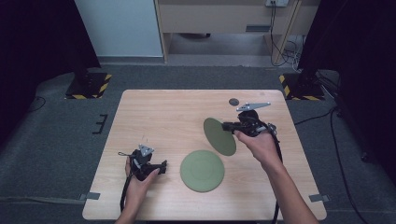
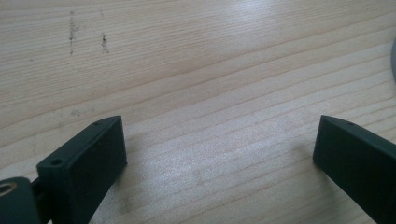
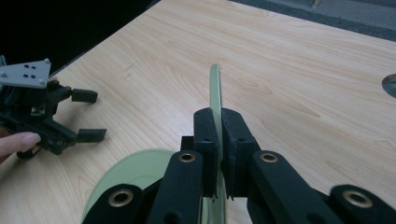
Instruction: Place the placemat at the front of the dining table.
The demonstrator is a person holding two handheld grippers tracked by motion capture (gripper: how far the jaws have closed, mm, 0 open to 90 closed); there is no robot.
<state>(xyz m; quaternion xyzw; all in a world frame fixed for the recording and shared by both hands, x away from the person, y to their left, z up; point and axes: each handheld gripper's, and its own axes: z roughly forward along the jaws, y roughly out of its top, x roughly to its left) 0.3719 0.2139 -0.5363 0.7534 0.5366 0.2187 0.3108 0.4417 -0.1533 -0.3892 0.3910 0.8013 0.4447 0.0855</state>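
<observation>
A pale wooden desk [image 1: 163, 116] is seen from above. At the left, the left gripper [image 1: 161, 166] rests low over the desk near the front edge, its fingers [image 2: 88, 158] spread wide with nothing between them, only bare wood. Just to its right, a round green plate [image 1: 202, 170] lies flat on the desk. Further right and a little behind it, the right gripper [image 1: 226, 125] has its fingers [image 3: 208, 140] clamped on the rim of a second green plate [image 1: 219, 136], held tilted on edge above the desk. Behind that, near the far edge, is a small dark disc [image 1: 233, 101].
</observation>
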